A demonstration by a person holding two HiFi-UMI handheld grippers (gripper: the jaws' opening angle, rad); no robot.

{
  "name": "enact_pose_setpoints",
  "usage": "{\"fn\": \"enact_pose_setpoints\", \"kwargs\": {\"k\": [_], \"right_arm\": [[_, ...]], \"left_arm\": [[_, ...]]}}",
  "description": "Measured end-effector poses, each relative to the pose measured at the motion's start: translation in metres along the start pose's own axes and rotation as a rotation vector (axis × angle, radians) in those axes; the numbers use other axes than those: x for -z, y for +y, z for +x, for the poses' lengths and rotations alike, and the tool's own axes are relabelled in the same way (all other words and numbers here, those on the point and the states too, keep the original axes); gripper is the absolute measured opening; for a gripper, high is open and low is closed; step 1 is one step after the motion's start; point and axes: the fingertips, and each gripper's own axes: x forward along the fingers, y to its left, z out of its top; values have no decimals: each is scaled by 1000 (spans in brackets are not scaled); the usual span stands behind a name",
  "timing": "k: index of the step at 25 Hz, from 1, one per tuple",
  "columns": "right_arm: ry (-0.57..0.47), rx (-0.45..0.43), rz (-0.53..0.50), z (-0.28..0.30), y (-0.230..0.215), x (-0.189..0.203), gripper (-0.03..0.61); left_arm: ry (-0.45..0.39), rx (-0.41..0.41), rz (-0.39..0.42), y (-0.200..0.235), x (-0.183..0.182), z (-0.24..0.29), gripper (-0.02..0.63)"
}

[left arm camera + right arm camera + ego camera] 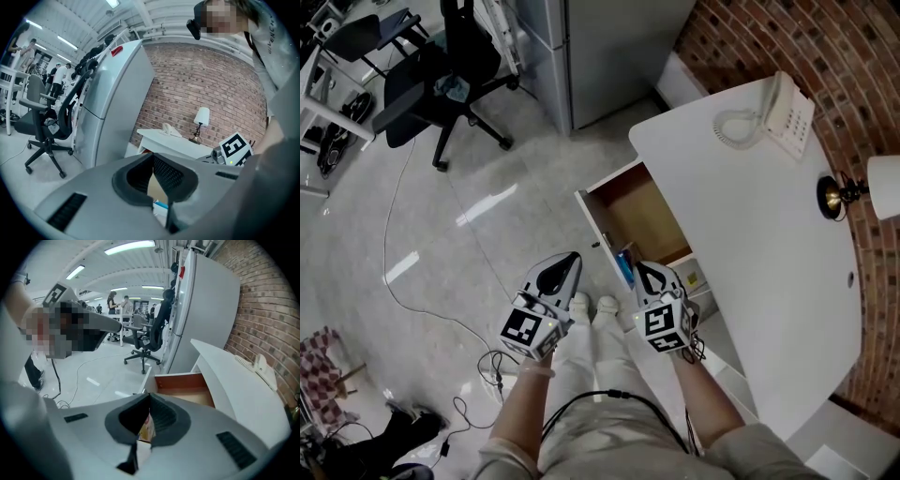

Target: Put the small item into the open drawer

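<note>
The open drawer (623, 180), wood inside with a white front, stands out from the white desk (769, 244). A small blue item (625, 265) lies at the drawer's near end. In the left gripper view the small blue item (160, 205) shows through the gap behind the jaws. My left gripper (572, 257) (153, 157) is shut and holds nothing, left of the drawer. My right gripper (643, 268) (149, 395) hangs over the drawer's near end, its tips together. Behind its jaws shows a yellow packet (146, 427); I cannot tell whether it is gripped.
A white phone (783, 112) and a lamp (853, 192) stand on the desk by the brick wall (825, 47). A grey cabinet (609, 47) is beyond the drawer. An office chair (441, 75) and a cable (403, 281) are on the floor at left. The person's feet (592, 305) are below the grippers.
</note>
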Motion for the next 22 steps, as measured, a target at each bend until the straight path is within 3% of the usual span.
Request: {"fn": "enact_pose_setpoints", "kwargs": {"k": [9, 22], "right_arm": [[-166, 10, 153, -40, -18, -47, 6], [-340, 26, 249, -90, -43, -88, 6]], "left_arm": [[-2, 10, 39, -4, -29, -10, 6], [-68, -4, 96, -9, -79, -27, 6]]}}
